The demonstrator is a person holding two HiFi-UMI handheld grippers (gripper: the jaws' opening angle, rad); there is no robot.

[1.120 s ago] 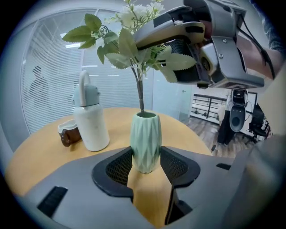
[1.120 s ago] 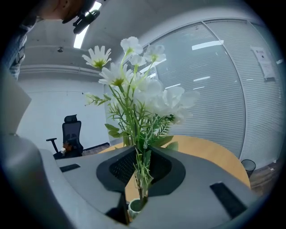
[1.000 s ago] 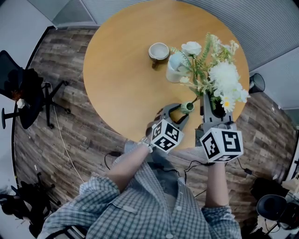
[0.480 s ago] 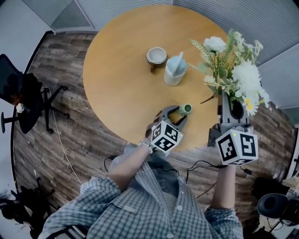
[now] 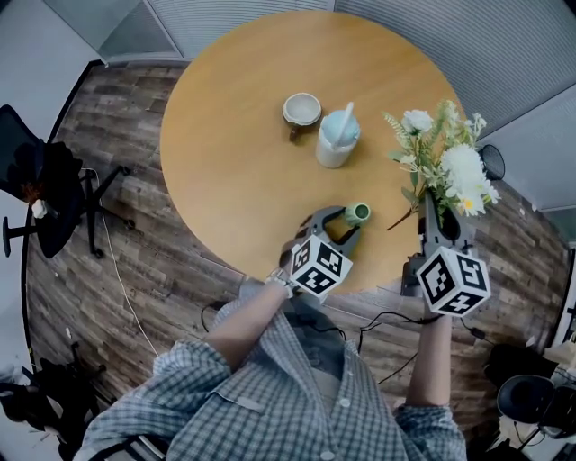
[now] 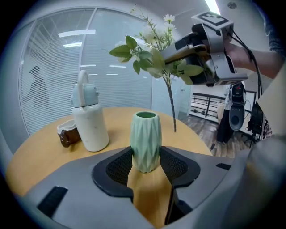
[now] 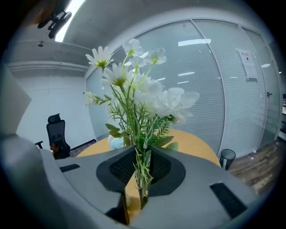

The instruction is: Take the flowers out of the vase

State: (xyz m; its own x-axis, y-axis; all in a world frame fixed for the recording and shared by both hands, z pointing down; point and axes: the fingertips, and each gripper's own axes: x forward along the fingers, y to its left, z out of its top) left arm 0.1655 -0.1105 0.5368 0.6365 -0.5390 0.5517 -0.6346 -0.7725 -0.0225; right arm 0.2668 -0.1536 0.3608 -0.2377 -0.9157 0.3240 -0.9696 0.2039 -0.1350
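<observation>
Jaws, right gripper [image 5: 432, 212]: flowers [image 5: 450, 162] over table [image 5: 243, 135] edge.

1. Round wooden table [image 5: 243, 135]: pale orange top, filling the middle of the head view.
2. Floor [image 5: 117, 270]: dark wood planks of mixed tone, seen round the table from 3 through 6 to 10 o'clock.
3. Black office chair [image 5: 40, 185]: at 9 o'clock from the table, well apart from it.
4. Black waste bin [image 5: 493, 160]: at 3 o'clock, near the wall.
5. Glass partition [image 7: 210, 89]: horizontal blinds, from 12 to 2 o'clock.
6. Ceiling light strip [image 7: 75, 8]: lit.
7. Thin cable [image 5: 121, 288]: lying on the planks at 8 o'clock.
</observation>
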